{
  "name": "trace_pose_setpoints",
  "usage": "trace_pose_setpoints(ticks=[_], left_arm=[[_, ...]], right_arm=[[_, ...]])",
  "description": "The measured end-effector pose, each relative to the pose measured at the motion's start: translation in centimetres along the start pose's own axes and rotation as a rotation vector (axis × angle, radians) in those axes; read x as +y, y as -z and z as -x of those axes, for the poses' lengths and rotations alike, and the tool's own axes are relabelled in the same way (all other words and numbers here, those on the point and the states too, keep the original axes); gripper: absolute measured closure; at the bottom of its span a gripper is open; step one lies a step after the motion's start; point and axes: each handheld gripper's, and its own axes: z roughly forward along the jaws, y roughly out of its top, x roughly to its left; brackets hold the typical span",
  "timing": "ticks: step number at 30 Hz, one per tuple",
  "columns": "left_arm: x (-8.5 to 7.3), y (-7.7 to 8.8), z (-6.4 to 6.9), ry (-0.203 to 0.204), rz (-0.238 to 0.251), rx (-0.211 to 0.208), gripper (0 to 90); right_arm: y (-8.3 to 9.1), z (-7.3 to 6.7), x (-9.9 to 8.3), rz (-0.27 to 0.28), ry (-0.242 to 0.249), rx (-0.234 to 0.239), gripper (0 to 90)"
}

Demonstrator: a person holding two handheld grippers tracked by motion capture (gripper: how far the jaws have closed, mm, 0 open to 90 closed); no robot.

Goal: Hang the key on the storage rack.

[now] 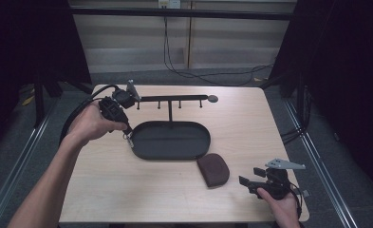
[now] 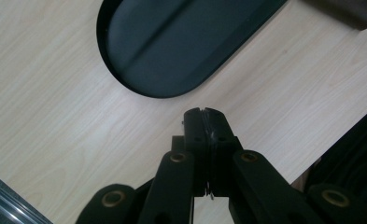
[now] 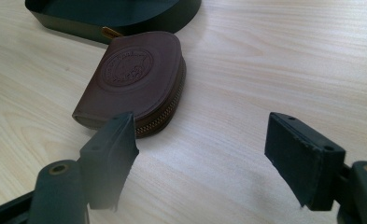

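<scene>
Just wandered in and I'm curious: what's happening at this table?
A person holds a claw tool in each hand. The left claw is shut on something small I can't identify, at the end of the black oval tray. The right claw is open near a brown zip pouch lying beside the tray.

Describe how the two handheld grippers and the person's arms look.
Both the left gripper and the right gripper are black, with two flat linkage jaws joined by brass-coloured rivets. A grey three-cornered plate tops the right one, and a thick black cable loops from the left. The person's forearms are bare, with no sleeves or gloves in sight.
</scene>
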Motion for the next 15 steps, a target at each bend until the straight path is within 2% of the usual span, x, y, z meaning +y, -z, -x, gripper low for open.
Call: trace_pose_setpoints(ticks=[3,8,15], left_arm=[[0.3,0.0,-0.1,0.012,0.003,0.003,89.3],[0.8,0.2,-0.1,0.007,-0.011,0.002,89.3],[1.4,1.0,-0.8,0.019,0.016,0.002,89.3]], right_arm=[[0.0,0.0,0.0,-0.001,-0.003,-0.001,24.7],[0.0,0.1,0.0,0.0,-0.005,0.001,24.6],[0.0,0.1,0.0,0.0,-0.007,0.006,24.6]])
